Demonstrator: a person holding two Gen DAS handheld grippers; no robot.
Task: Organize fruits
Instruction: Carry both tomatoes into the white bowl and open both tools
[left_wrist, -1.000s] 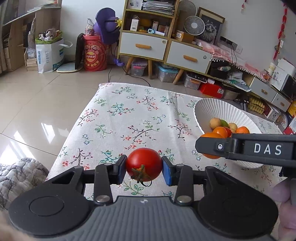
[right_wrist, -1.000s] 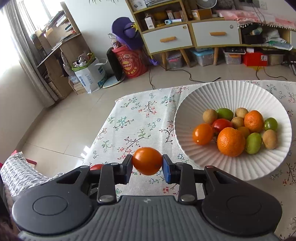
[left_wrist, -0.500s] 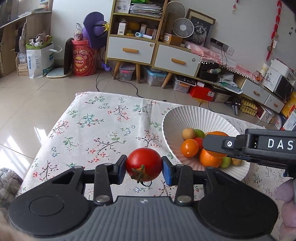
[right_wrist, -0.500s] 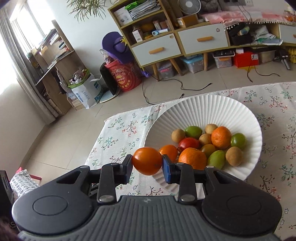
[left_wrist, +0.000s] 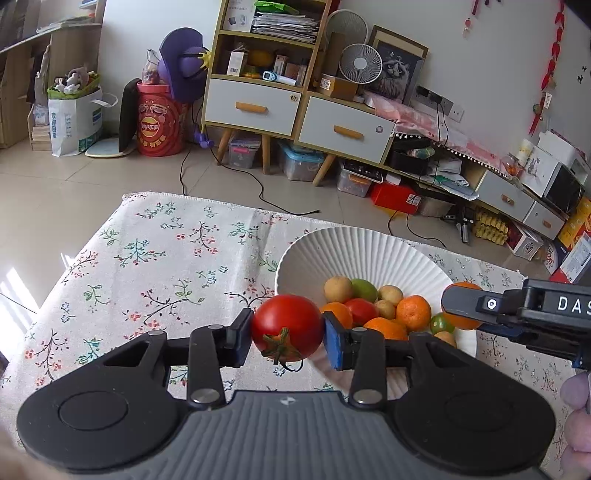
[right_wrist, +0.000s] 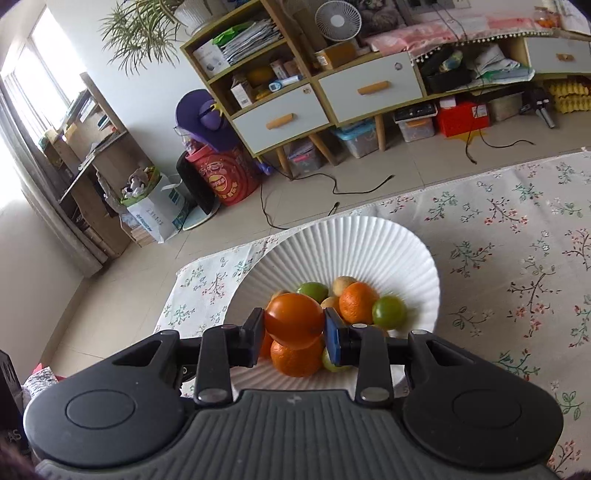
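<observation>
Hand-held gripper on the left pinches a red tomato between its pads, stem end turned toward the camera. The right hand-held gripper pinches an orange fruit the same way. Both fruits are off the worktop, which is covered by a floral cloth.

The white ribbed bowl already holds a heap of oranges, green fruits and small tan ones. In the right wrist view the orange fruit hangs directly over that heap, inside the rim, so the right hand looks the nearer to a drop: its likely next move is simply to part the pads. The tomato sits at the bowl's near-left edge, with the bowl's middle lying to its right and farther off; it probably needs carrying rightward before release.
</observation>
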